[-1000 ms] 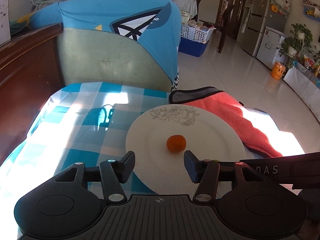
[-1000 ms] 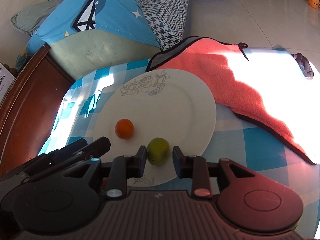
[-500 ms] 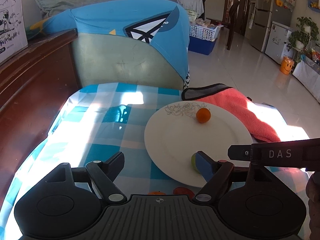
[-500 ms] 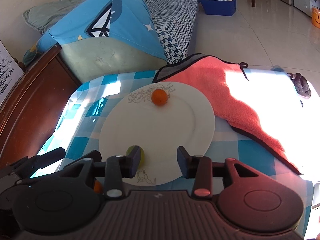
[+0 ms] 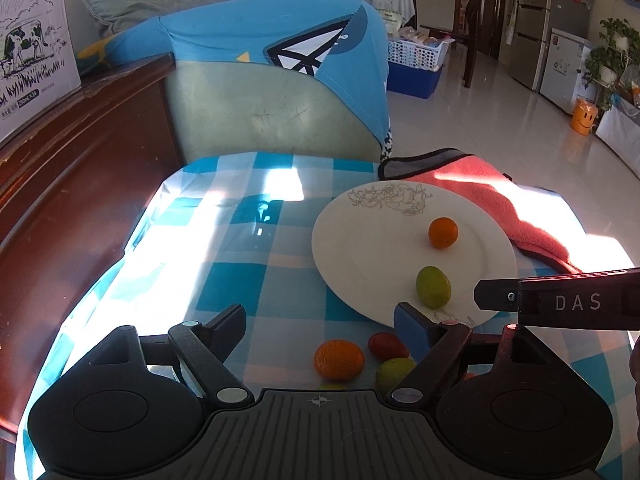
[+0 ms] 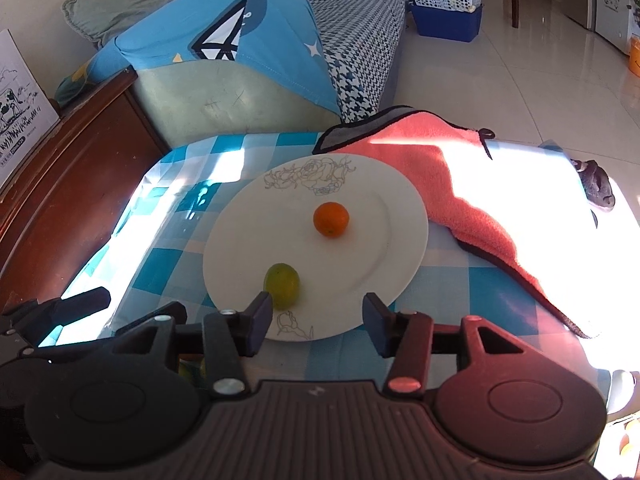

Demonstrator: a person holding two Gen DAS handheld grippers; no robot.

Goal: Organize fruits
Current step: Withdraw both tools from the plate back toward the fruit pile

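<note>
A white plate [image 5: 372,248] [image 6: 372,256] sits on the blue checked tablecloth. On it lie a small orange [image 5: 443,232] [image 6: 331,219] and a green fruit [image 5: 433,286] [image 6: 282,285]. In the left wrist view, an orange fruit [image 5: 339,359], a red one [image 5: 387,346] and a green one [image 5: 394,373] lie on the cloth in front of the plate. My left gripper [image 5: 320,330] is open and empty above these loose fruits. My right gripper [image 6: 316,322] is open and empty over the plate's near rim, with the green fruit just beyond its left finger.
A coral towel [image 5: 496,204] [image 6: 448,176] lies right of the plate. A dark wooden cabinet [image 5: 60,184] runs along the left. A sofa with a blue cover [image 6: 224,56] stands behind the table. The right gripper's finger [image 5: 560,300] reaches in from the right.
Both grippers have pulled back from the plate. The right gripper has opened and let go of the green fruit, which now lies on the plate. The loose fruits have come into the left view.
</note>
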